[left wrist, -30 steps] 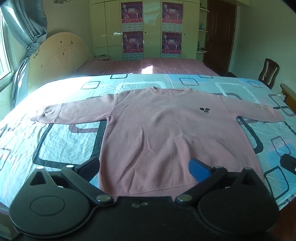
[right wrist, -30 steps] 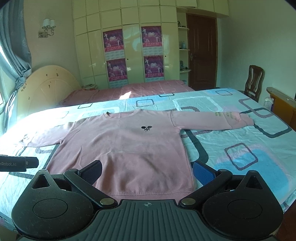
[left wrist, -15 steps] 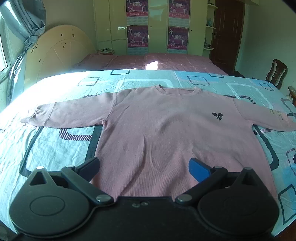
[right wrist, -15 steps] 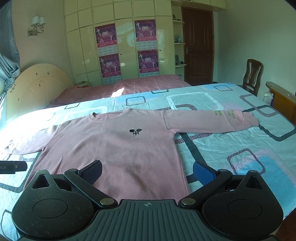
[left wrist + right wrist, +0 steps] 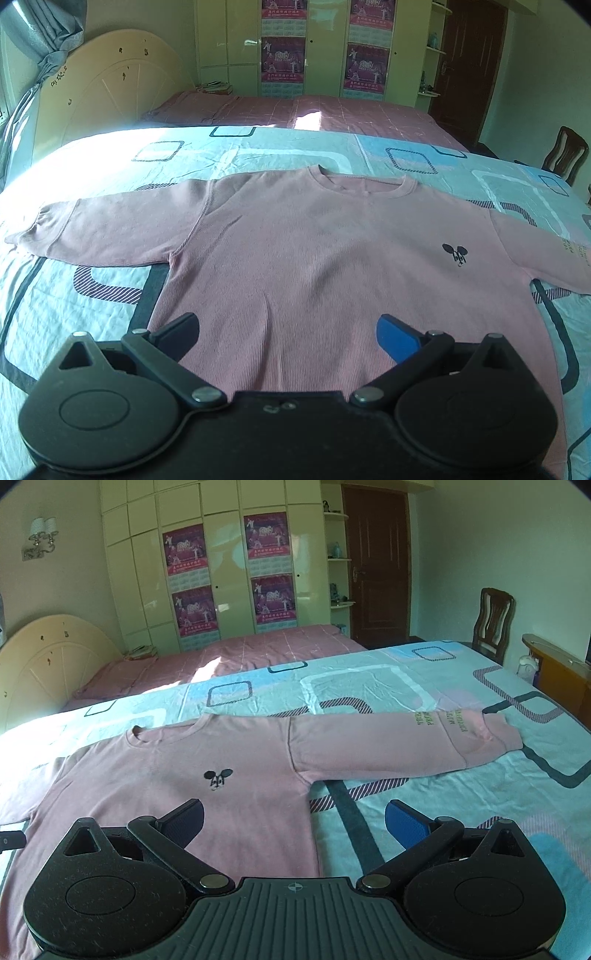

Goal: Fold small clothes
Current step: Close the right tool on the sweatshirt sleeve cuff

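A pink long-sleeved sweater [image 5: 314,258] lies flat, front up, on the bed, both sleeves spread out sideways; it has a small black mouse logo [image 5: 455,253] on the chest. It also shows in the right wrist view [image 5: 166,775], with its right sleeve [image 5: 406,746] stretched toward the bed's right side. My left gripper [image 5: 288,332] is open and empty above the sweater's lower body. My right gripper [image 5: 293,818] is open and empty above the sweater's right side edge, below the armpit.
The bed has a light blue sheet with square patterns [image 5: 480,812]. A second bed with a pink cover [image 5: 295,110] stands behind. A cream headboard [image 5: 110,85], a wardrobe with posters [image 5: 229,572], a dark door [image 5: 376,565] and a wooden chair [image 5: 493,620] line the room.
Both grippers have moved forward over the bed and lower toward the sweater; the left one shifted left, the right one right toward the sleeve. Both stayed open.
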`<state>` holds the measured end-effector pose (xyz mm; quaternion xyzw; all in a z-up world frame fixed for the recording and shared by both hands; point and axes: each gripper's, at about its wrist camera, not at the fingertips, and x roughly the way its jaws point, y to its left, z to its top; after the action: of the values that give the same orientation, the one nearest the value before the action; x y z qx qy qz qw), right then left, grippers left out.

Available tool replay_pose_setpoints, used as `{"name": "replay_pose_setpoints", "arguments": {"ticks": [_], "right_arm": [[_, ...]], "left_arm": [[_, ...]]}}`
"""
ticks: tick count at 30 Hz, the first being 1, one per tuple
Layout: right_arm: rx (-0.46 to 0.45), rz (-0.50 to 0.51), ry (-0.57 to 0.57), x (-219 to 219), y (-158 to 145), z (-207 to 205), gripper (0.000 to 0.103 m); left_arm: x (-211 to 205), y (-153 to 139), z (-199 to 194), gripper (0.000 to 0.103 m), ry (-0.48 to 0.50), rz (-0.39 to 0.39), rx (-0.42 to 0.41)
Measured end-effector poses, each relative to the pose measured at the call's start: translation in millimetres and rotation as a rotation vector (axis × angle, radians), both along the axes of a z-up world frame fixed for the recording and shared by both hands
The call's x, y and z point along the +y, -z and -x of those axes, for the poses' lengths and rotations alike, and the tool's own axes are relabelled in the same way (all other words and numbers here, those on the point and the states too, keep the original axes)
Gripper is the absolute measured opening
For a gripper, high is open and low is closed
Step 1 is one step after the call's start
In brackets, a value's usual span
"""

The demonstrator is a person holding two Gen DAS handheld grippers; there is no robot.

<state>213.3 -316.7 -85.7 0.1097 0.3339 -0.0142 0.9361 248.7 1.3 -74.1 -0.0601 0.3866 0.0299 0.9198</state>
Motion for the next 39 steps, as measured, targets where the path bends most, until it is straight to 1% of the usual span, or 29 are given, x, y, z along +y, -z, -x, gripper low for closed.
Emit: {"name": "replay_pose_setpoints", "arguments": {"ticks": [3, 7, 9, 11, 12, 18, 22, 25, 26, 27, 28, 31, 34, 36, 37, 39], "right_arm": [[0.009, -0.004, 0.021, -17.7, 11.1, -17.2, 0.103], [0.029, -0.039, 0.059, -48.7, 26.5, -40.7, 0.103], [0.034, -0.043, 0.082, -63.8, 32.9, -51.4, 0.103], [0.048, -0.045, 0.108, -80.7, 40.4, -62.0, 0.103], [0.053, -0.044, 0.125, -90.2, 44.5, -67.1, 0.103], [0.103, -0.074, 0.264, -156.3, 75.6, -89.6, 0.102], [0.134, -0.110, 0.355, -195.9, 94.9, -99.2, 0.102], [0.146, -0.115, 0.403, -217.6, 106.6, -106.8, 0.102], [0.150, -0.117, 0.411, -222.0, 109.8, -109.1, 0.091], [0.163, -0.123, 0.418, -225.7, 114.7, -113.0, 0.069], [0.176, -0.133, 0.431, -229.4, 119.8, -116.7, 0.065], [0.172, -0.158, 0.466, -241.9, 129.4, -122.4, 0.065], [0.184, -0.162, 0.489, -252.0, 137.9, -129.3, 0.065], [0.174, -0.168, 0.505, -259.0, 141.4, -132.1, 0.065], [0.170, -0.167, 0.511, -261.2, 142.6, -133.7, 0.062], [0.164, -0.167, 0.528, -267.4, 145.1, -137.6, 0.041]], "left_arm": [[-6.9, 5.0, -18.4, 0.103, -0.010, -0.018, 0.002], [-22.6, 10.3, -41.2, 0.103, 0.020, -0.068, 0.004], [-28.0, 12.7, -49.1, 0.102, 0.042, -0.062, -0.005], [-31.5, 15.0, -55.1, 0.102, 0.046, -0.028, -0.026], [-33.4, 16.0, -58.4, 0.103, 0.046, -0.016, -0.030], [-46.6, 24.2, -82.2, 0.103, 0.047, -0.041, 0.002], [-52.5, 28.2, -91.8, 0.103, 0.042, -0.086, 0.001], [-56.3, 30.6, -96.4, 0.103, 0.043, -0.115, -0.001], [-57.0, 32.4, -98.6, 0.103, 0.044, -0.126, 0.006], [-57.6, 33.3, -99.9, 0.103, 0.044, -0.131, 0.007], [-57.3, 35.4, -102.3, 0.103, 0.044, -0.135, 0.015], [-55.0, 39.4, -107.4, 0.103, 0.031, -0.136, 0.028], [-52.2, 44.4, -113.6, 0.102, 0.024, -0.134, 0.051], [-50.9, 48.5, -117.7, 0.102, 0.029, -0.138, 0.065], [-50.3, 51.3, -120.1, 0.103, 0.035, -0.139, 0.075], [-49.3, 55.9, -124.2, 0.102, 0.023, -0.142, 0.104]]}}
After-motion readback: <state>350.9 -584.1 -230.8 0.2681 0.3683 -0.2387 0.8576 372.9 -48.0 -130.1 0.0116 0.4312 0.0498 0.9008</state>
